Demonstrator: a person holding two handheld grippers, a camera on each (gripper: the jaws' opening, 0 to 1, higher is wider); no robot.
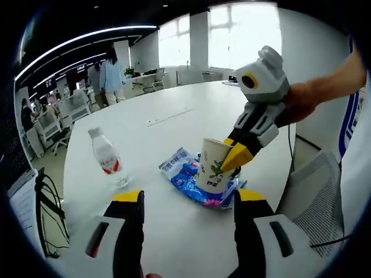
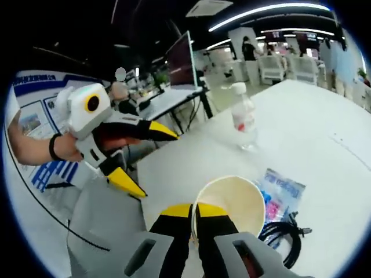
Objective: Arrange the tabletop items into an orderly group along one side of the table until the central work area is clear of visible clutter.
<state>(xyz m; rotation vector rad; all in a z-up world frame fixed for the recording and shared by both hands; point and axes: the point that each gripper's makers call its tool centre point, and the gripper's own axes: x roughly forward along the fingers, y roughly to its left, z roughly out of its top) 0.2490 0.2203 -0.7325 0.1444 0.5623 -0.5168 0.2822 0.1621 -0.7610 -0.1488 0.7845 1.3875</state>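
Nearest us in the right gripper view, our right gripper (image 2: 195, 217) has its jaws pinching the near rim of the paper cup (image 2: 227, 204). The cup sits on the blue packet (image 1: 185, 176); a black cable (image 2: 284, 237), perhaps coiled, lies at four o'clock. Our left gripper (image 1: 188, 202) hangs with jaws spread wide. Farther, at ten o'clock, the water bottle (image 1: 106, 156) stands upright on the white table (image 1: 168, 116).
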